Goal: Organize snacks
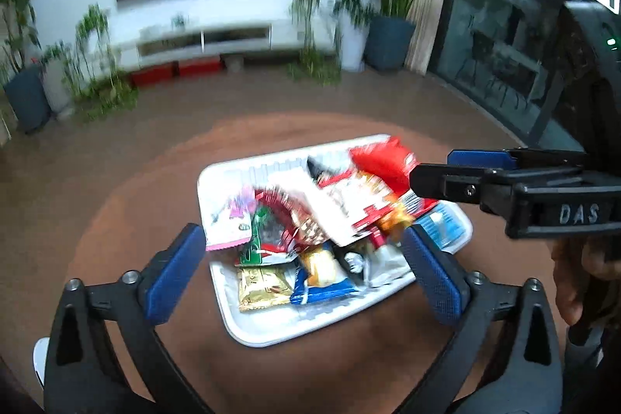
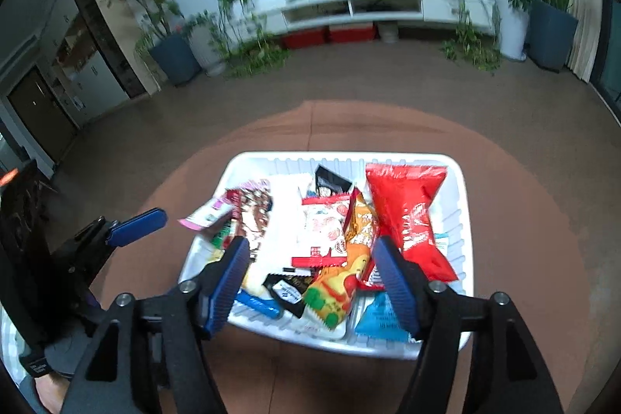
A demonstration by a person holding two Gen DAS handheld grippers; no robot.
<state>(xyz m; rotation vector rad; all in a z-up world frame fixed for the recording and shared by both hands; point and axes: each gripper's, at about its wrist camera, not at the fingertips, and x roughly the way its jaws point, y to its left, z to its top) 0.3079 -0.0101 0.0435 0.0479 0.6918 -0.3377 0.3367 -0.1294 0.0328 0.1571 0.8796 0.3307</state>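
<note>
1. Both tongs open and holding nothing: left gripper [image 1: 302,258] spread wide above the near half of the white tray [image 1: 271,330], right gripper [image 2: 310,282] spread above the near side of the same tray [image 2: 248,165].
2. Snacks all piled inside the tray, on the round brown table [image 2: 524,204]: big red bag [image 2: 407,216] at the right, orange packet [image 2: 359,231] leaning on it, blue packet [image 2: 378,323] in the near right corner, gold packet [image 1: 264,288] near the front edge.
3. Risk, probably: packets overlapping and slippery, so closing on one could catch two, or drag a neighbour over the low rim.
4. Risk also of collision: in the left view, right gripper [image 1: 431,173] reaching in just above the far right of the pile, near the left one.
5. Pink packet [image 2: 205,218] already hanging over the left rim; could fall with a small push.
6. Open table all around the tray, wide at left and far side; table edge near the tray only at the front.
</note>
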